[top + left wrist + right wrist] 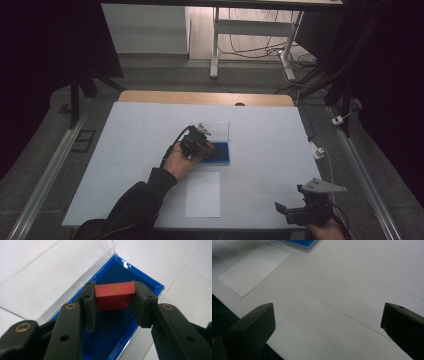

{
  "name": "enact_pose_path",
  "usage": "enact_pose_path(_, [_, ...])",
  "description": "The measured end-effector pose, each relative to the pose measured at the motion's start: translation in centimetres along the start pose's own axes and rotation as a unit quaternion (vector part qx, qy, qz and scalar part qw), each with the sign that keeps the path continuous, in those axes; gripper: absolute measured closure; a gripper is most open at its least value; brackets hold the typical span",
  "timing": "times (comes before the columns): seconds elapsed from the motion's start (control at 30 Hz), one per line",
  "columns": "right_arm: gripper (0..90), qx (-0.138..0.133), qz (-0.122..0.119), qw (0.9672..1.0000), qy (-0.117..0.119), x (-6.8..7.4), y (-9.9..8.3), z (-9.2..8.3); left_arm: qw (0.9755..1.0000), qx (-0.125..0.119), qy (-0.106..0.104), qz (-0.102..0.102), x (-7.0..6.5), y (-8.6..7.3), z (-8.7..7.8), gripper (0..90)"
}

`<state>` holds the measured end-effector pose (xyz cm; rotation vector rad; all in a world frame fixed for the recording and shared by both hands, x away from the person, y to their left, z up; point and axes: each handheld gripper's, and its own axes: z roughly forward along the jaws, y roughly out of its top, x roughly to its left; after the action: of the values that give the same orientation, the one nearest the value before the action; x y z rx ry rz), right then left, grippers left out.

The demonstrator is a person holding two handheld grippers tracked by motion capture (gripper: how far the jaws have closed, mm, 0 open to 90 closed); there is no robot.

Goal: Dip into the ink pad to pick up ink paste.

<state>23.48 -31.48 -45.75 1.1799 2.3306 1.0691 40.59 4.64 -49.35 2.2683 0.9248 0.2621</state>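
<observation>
The left gripper (113, 307) clamps a red block (114, 296) over the blue tray (150, 283). The right gripper (328, 325) hovers wide open, near right, by the paper (253, 268).

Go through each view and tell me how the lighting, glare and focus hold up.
High view: dim, dark corners, the white table evenly lit. Left gripper view: bright, the red block sharp, near jaws soft, a small glint on the blue-lined clear case. Right gripper view: flat grey light, the sheet of paper pale, jaws blurred.
</observation>
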Motion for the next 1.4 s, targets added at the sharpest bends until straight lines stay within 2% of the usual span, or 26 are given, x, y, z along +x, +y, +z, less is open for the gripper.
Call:
enact_pose_path(0.3, [0.0, 0.0, -0.001, 1.0, 0.0, 0.0, 0.0, 0.0, 0.9999, 0.008, -0.003, -0.009, 0.1, -0.1, 0.4, 58.1])
enact_pose_path(0.47, [0.0, 0.002, -0.001, 1.0, 0.0, 0.1, 0.0, 0.0, 0.9999, 0.01, 0.006, 0.004, -0.2, -0.2, 0.5, 58.3])
enact_pose_path(0.57, [0.0, 0.003, -0.001, 1.0, 0.0, 0.1, 0.0, 0.1, 0.9996, 0.011, 0.022, 0.014, -0.7, -0.1, 0.5, 58.4])
enact_pose_path(0.7, [0.0, 0.005, -0.004, 1.0, 0.0, 0.1, 0.0, 0.1, 0.9975, 0.016, 0.055, 0.04, -1.9, 0.0, 0.6, 58.4])
enact_pose_path(0.77, [0.0, 0.006, -0.005, 1.0, -0.001, 0.1, 0.0, 0.1, 0.9984, 0.016, 0.046, 0.03, -1.6, 0.0, 0.7, 58.5])
enact_pose_path(0.87, [0.0, 0.006, -0.004, 1.0, -0.001, 0.1, 0.0, 0.1, 0.9999, 0.009, 0.012, 0.007, -0.4, -0.3, 0.6, 58.5])
enact_pose_path(0.93, [0.0, 0.007, -0.003, 1.0, -0.001, 0.1, 0.0, 0.1, 1.0, 0.007, 0.0, -0.002, 0.0, -0.3, 0.6, 58.6])
enact_pose_path(1.03, [0.0, 0.007, -0.003, 1.0, -0.001, 0.1, 0.0, 0.1, 0.9999, 0.011, 0.004, 0.0, -0.1, -0.2, 0.6, 58.6])
enact_pose_path(1.2, [0.0, 0.007, -0.004, 1.0, -0.001, 0.1, 0.0, 0.1, 0.999, 0.011, 0.037, 0.024, -1.3, -0.2, 0.6, 58.5])
enact_pose_path(1.23, [0.0, 0.006, -0.004, 1.0, -0.001, 0.1, 0.0, 0.1, 0.9992, 0.009, 0.032, 0.022, -1.1, -0.3, 0.6, 58.5])
enact_pose_path(1.33, [0.0, 0.007, -0.003, 1.0, -0.001, 0.1, 0.0, 0.0, 1.0, 0.003, 0.002, 0.0, -0.1, -0.4, 0.6, 58.5])
enact_pose_path(1.4, [0.0, 0.004, -0.001, 1.0, 0.0, 0.1, 0.0, 0.0, 1.0, 0.001, -0.003, -0.003, 0.1, -0.5, 0.5, 58.4])
